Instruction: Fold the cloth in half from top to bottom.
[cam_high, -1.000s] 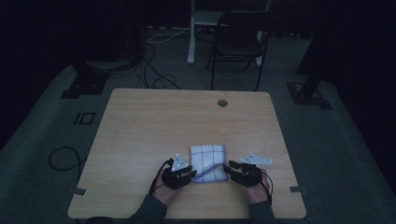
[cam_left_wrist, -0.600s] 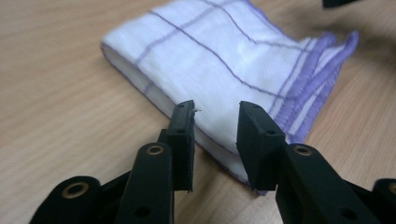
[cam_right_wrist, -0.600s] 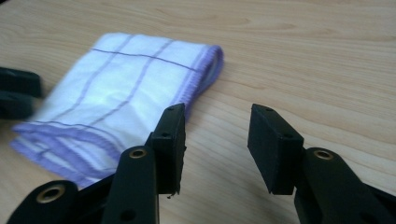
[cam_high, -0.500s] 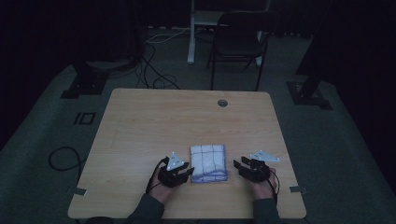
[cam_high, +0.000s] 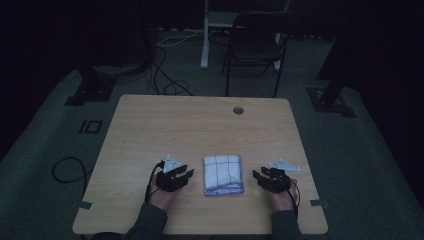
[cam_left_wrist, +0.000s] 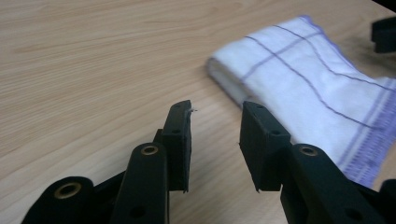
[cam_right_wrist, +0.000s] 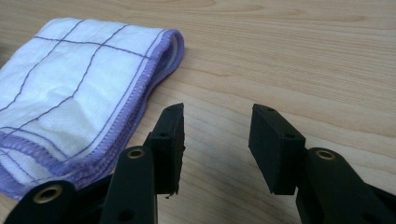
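a folded white cotton cloth (cam_high: 223, 173) crossed with thin purple lines and hemmed in purple is seen lying flat on a light wooden table (cam_high: 200, 125), near its front edge and between the two hand-held tools. its layers are stacked squarely, one rounded fold shown in the left gripper view (cam_left_wrist: 308, 93) and the stitched purple hem in the right gripper view (cam_right_wrist: 79, 98). the left gripper (cam_high: 176, 176) is held just beside the cloth on one flank, its black jaws apart with nothing but bare wood between them; they have just been opening, and a wisp of white lint is caught on one fingertip (cam_left_wrist: 180, 116). the right gripper (cam_high: 270, 179) is held near the opposite flank, its jaws also spread wide, having just been opening, with no cloth between them. neither tool is touching the fabric. the folding step is judged to be finished and the cloth released, so that the work appears at or near its end. should a further fold be wanted, an edge would need to be pinched by closing a pair of jaws low on the hem and lifting it over without dragging the stack. beyond the table, a dark folding chair (cam_high: 255, 45) and loose cables (cam_high: 165, 75) are left on the dim grey floor.
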